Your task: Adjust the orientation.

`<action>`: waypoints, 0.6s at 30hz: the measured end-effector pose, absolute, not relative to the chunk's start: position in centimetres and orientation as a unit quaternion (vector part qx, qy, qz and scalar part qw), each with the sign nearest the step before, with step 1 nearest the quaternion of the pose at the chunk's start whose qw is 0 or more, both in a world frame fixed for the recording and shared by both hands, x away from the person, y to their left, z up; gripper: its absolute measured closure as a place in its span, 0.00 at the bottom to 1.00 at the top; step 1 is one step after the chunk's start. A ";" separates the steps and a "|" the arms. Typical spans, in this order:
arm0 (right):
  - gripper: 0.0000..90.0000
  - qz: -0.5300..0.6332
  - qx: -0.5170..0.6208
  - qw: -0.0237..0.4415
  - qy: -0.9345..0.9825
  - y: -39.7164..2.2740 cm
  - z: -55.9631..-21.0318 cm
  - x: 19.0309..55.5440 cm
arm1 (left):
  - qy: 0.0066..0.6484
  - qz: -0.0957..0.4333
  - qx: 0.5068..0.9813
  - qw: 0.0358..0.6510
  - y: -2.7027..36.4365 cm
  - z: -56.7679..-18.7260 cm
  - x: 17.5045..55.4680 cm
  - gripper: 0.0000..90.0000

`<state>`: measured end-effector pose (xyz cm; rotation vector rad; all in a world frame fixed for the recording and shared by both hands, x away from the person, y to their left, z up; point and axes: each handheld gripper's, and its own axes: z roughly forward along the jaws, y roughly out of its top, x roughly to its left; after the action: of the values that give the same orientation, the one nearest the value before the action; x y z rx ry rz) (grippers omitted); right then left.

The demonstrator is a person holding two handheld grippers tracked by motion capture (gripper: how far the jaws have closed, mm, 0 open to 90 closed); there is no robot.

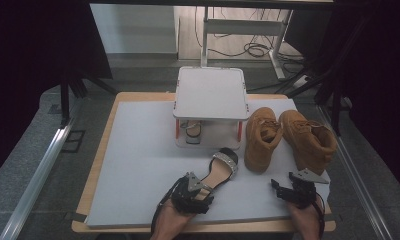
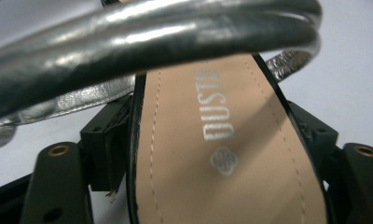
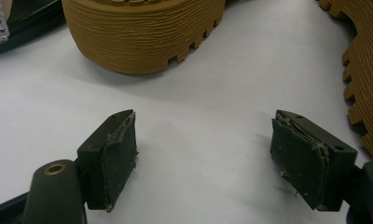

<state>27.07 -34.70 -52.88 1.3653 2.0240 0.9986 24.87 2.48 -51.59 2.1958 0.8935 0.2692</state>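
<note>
Left tool (image 1: 200,192), lower centre of frame, jaws either side of sandal (image 1: 219,171) heel, contact unclear. Right tool (image 1: 283,189) lower right, wide, nothing held, near tan boots (image 1: 288,137).

Sandal (image 1: 219,172) on mat (image 1: 138,165) before the small rack (image 1: 210,95), its heel between left gripper (image 1: 192,192) jaws, boots (image 1: 288,137) to its right, right gripper (image 1: 295,190) before them

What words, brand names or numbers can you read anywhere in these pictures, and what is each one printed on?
"DUSTO": silver print on the tan insole of the sandal, cut off at the strap, so more letters may follow.
A small round silver emblem sits beside it, with no letters.
The boots and white stand show no readable text.
</note>
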 end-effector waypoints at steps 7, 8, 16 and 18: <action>0.25 0.367 0.501 0.249 0.743 -34.7 -52.9 27.1 | 0.349 0.101 0.857 0.367 2.3 -51.3 25.1 0.34; 0.25 0.367 0.501 0.249 0.743 -34.7 -52.9 27.1 | 0.348 0.100 0.857 0.367 2.3 -51.2 25.1 0.36; 0.25 0.367 0.501 0.249 0.743 -34.7 -52.9 27.1 | 0.351 0.099 0.858 0.362 2.1 -51.0 25.1 0.42; 0.25 0.367 0.501 0.249 0.743 -34.7 -52.9 27.1 | 0.349 0.098 0.860 0.359 2.2 -51.0 25.2 0.42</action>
<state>27.07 -34.70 -52.89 1.3646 2.0242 0.9985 25.20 2.15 -50.99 2.2182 0.9010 0.2526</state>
